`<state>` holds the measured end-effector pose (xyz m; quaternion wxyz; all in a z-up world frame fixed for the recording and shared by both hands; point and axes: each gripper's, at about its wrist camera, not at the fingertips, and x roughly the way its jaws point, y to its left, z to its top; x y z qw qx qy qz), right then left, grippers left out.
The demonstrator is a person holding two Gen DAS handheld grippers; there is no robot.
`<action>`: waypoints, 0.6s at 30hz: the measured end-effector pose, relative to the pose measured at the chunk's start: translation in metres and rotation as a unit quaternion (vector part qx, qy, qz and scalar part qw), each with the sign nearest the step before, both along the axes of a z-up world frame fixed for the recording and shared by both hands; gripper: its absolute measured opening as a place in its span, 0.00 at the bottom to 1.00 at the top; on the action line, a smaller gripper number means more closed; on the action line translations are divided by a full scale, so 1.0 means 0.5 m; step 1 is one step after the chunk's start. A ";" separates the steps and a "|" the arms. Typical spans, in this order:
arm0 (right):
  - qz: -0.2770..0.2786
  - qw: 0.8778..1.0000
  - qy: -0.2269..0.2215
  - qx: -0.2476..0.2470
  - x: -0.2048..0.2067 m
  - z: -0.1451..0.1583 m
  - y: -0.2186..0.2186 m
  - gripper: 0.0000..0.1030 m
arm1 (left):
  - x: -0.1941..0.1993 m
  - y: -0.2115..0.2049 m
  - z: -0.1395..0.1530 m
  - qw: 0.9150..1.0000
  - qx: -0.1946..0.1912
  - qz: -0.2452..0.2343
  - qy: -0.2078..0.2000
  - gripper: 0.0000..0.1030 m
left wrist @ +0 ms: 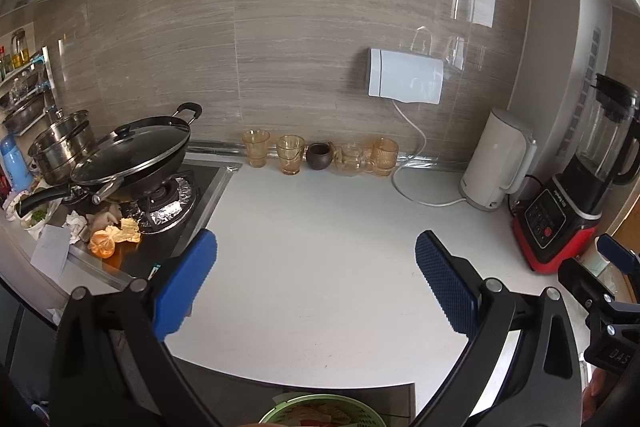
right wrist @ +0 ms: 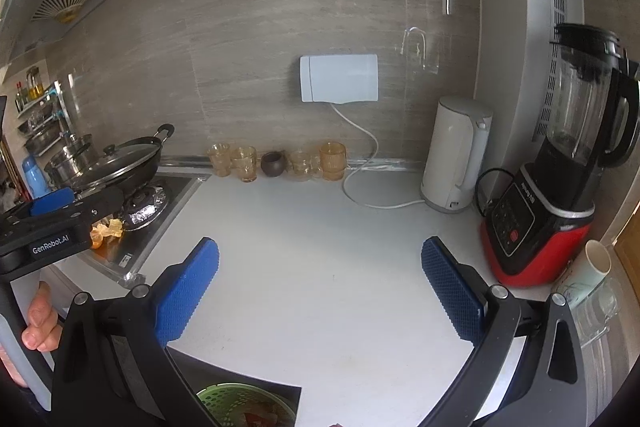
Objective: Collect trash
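Observation:
Trash lies on the stove's front left corner: orange peel (left wrist: 102,245), yellowish scraps (left wrist: 130,230) and crumpled white tissue (left wrist: 76,223). The same peel (right wrist: 105,231) shows small at the left in the right wrist view, partly behind the left gripper's body. My left gripper (left wrist: 316,283) hangs open over the white counter (left wrist: 320,227), right of the trash, holding nothing. My right gripper (right wrist: 320,285) is also open and empty above the counter (right wrist: 320,227). A green perforated basket (left wrist: 320,411) with scraps sits below the counter's front edge; the right wrist view shows the basket (right wrist: 244,403) too.
A lidded black wok (left wrist: 132,155) and steel pot (left wrist: 60,147) sit on the stove. Amber glasses (left wrist: 292,153) and a brown pot (left wrist: 319,155) line the wall. A white kettle (left wrist: 496,163), red blender (left wrist: 576,195) and paper cup (right wrist: 588,275) stand right. A hand (right wrist: 40,319) holds the left gripper.

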<state>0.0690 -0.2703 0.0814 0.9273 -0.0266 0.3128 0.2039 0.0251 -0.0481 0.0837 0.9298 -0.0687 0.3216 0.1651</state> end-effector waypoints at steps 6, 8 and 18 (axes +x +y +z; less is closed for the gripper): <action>-0.006 1.000 0.002 0.005 -0.004 -0.003 -0.007 0.98 | 0.002 -0.005 -0.001 1.000 -0.006 -0.006 0.004 0.92; -0.007 1.000 0.003 0.004 -0.005 -0.004 -0.007 0.98 | 0.001 -0.004 -0.001 1.000 -0.009 -0.007 0.003 0.92; -0.011 1.000 0.006 0.001 -0.009 -0.006 -0.008 0.98 | 0.002 -0.009 -0.003 1.000 -0.015 -0.015 0.005 0.92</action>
